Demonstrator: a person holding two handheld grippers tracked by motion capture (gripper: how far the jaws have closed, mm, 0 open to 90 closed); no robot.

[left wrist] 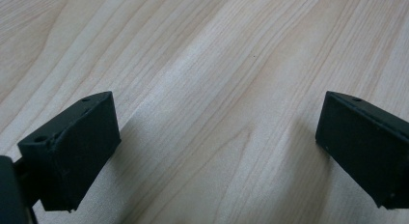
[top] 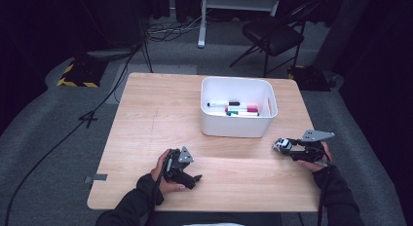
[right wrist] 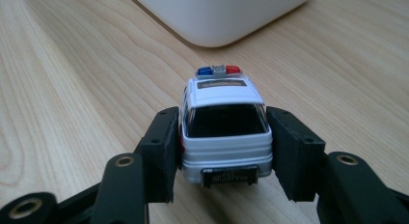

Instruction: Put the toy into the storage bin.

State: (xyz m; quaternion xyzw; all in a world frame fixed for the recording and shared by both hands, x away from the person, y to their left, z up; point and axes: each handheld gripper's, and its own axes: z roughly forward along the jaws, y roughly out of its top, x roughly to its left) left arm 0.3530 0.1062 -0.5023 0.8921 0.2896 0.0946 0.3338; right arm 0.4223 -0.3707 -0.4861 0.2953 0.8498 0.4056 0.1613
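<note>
Resting low over the wooden table [top: 146,119] near its front edge, the left gripper [top: 195,179] sits in the person's left hand [top: 163,175] with its jaws spread wide. In the left gripper view only bare wood grain lies between the two black pads [left wrist: 72,151], and nothing touches either of them.

Farther right, beyond both grippers, stands a white bin [top: 238,123] with several markers [top: 241,109] lying in it. In the right gripper view its rounded lower corner [right wrist: 217,16] rises just past the open end of the right jaws.

At the right side of the table, the right gripper [top: 287,147] is held in the person's right hand [top: 316,160] and grips a toy police car [top: 280,145]. The toy police car [right wrist: 224,130] is white, with a dark rear window, a small black number plate at the back and a light bar on the roof that shows blue, clear and red. It sits squarely between the two jaws, its sides against the inner faces of the pads [right wrist: 164,147], which are closed to about half their span on its body. Its rear end faces back towards the gripper and its nose points straight out past the jaw tips, towards the bin. Its long axis runs along the line of the jaws, and it sits upright, close above or on the table; which of the two I cannot tell.
</note>
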